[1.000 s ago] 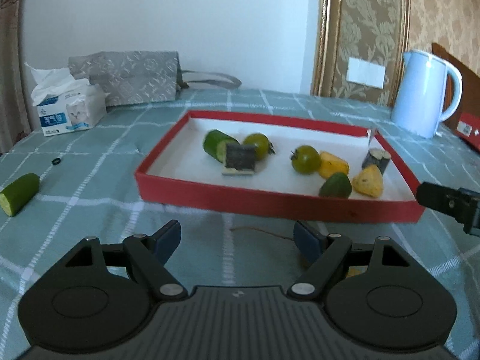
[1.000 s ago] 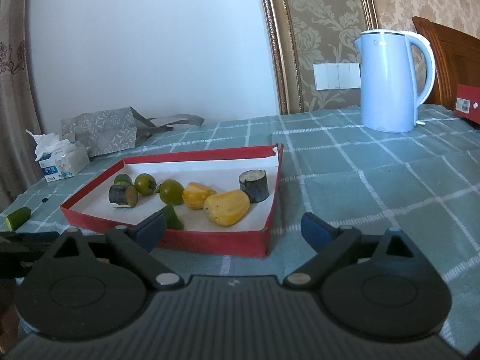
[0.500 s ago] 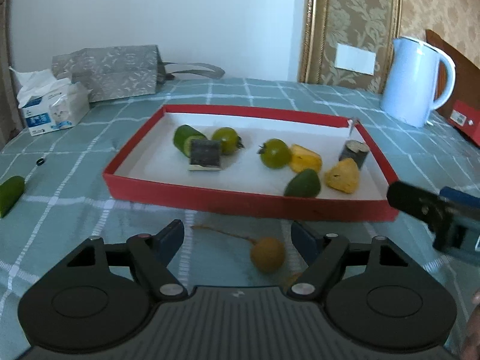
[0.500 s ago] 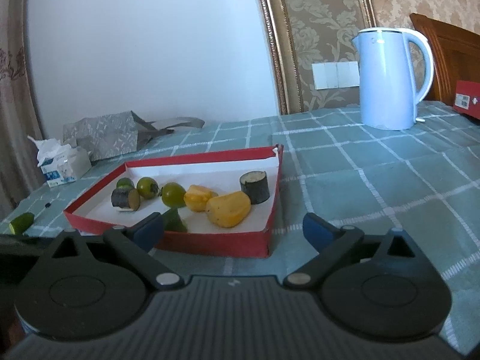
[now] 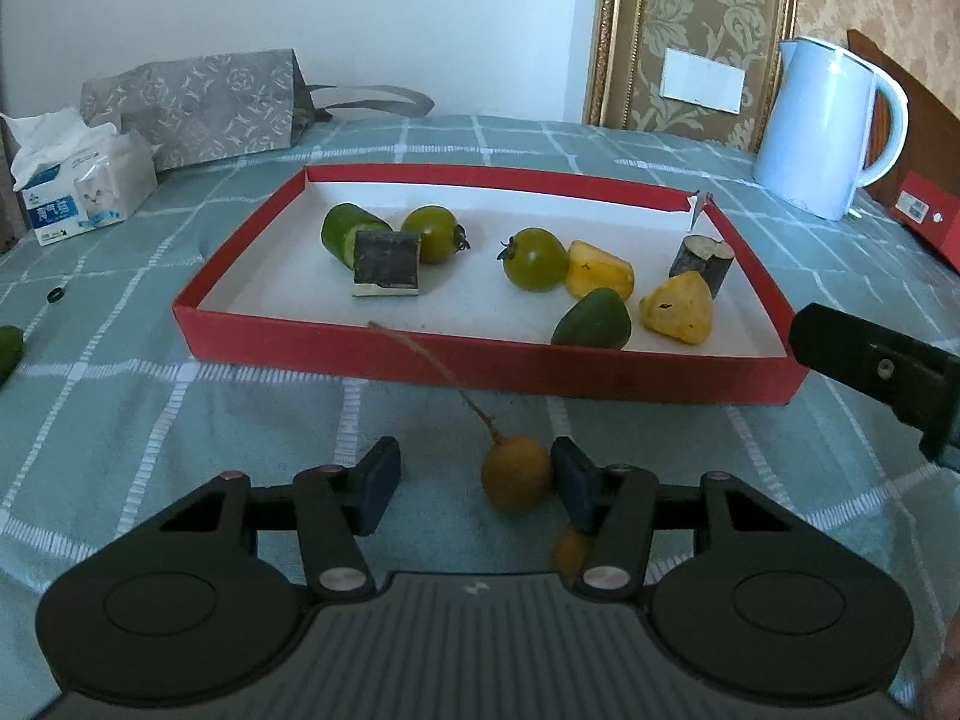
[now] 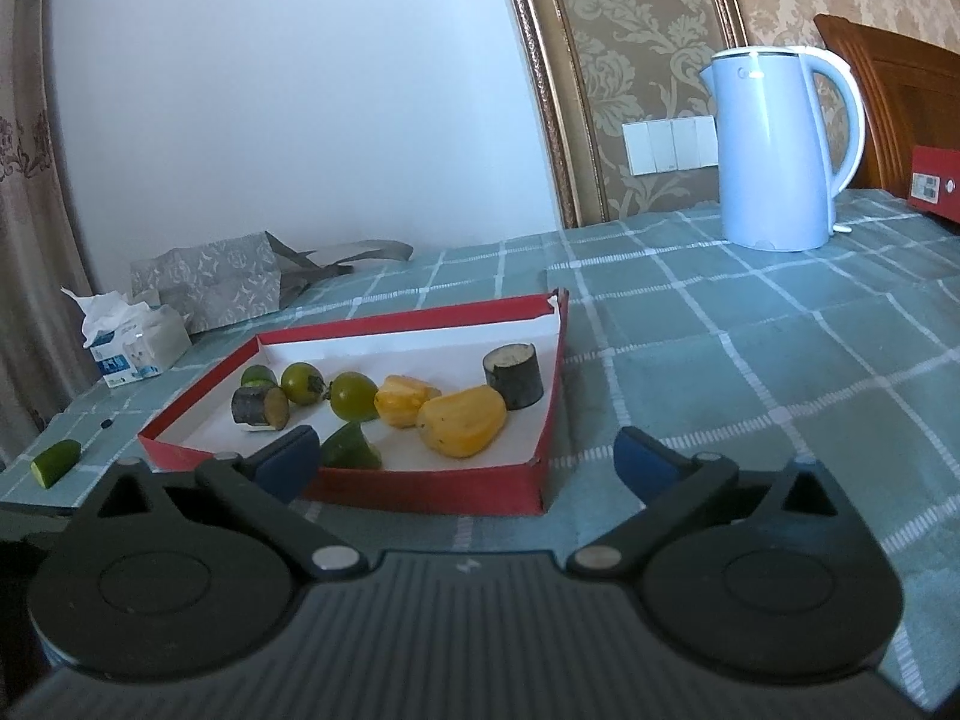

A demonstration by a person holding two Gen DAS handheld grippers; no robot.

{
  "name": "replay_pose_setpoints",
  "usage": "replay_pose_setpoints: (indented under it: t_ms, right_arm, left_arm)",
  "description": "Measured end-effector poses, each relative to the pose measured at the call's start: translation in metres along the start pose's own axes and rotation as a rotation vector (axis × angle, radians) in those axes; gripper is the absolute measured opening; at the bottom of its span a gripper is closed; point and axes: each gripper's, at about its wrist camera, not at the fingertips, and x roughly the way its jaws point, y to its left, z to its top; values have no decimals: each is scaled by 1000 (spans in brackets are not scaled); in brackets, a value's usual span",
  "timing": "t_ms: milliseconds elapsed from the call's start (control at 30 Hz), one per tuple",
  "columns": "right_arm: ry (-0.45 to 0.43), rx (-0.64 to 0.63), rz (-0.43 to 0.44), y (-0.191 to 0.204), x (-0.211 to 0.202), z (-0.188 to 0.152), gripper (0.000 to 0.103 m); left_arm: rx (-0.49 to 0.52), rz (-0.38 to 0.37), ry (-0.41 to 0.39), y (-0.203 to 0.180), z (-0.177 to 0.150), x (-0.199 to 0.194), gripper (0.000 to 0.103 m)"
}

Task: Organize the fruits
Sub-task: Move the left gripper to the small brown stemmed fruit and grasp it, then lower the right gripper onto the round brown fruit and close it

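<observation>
A shallow red cardboard tray [image 5: 480, 363], lined in white, is seen on a green checked tablecloth [image 5: 120, 420]. In it lie two round green tomatoes [image 5: 536, 259], a green cucumber piece [image 5: 342, 232], a dark square-cut block [image 5: 385, 264], two lumpy yellow chunks [image 5: 678, 309], a green wedge [image 5: 593, 321] and a dark cylindrical stub [image 5: 701, 261].

A small round tan fruit [image 5: 516, 473] with a long thin stem is shown only in the left wrist view, on the cloth in front of the tray. It lies between the fingers of the left gripper [image 5: 474, 483], against the right pad; the jaws have just been closing but are not yet clamped on it.

The right gripper [image 6: 459, 459] is held with fingers wide apart, nothing between them. A smooth pale blue kettle [image 6: 774, 147] appears in both views.
</observation>
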Motion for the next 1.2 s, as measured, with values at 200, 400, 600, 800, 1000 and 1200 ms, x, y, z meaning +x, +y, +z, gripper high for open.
replay_pose_setpoints:
  t_ms: [200, 400, 600, 800, 1000, 1200]
  right_arm:
    - [-4, -10, 0, 2, 0, 0, 103]
    - [3, -18, -2, 3, 1, -1, 103]
    - [9, -14, 8, 3, 1, -1, 103]
    - [23, -50, 46, 10, 1, -4, 103]
    - [53, -216, 118, 39, -2, -17, 103]
    - [40, -355, 125, 66, -9, -31, 103]
  left_arm:
    - [1, -6, -14, 4, -1, -2, 30]
    - [28, -9, -32, 5, -3, -3, 24]
    - [51, 10, -84, 10, -6, -10, 24]
    - [19, 95, -134, 36, -2, -16, 24]
    - [-60, 178, -131, 70, -3, -10, 24]
    - [-111, 215, -126, 86, -5, -7, 24]
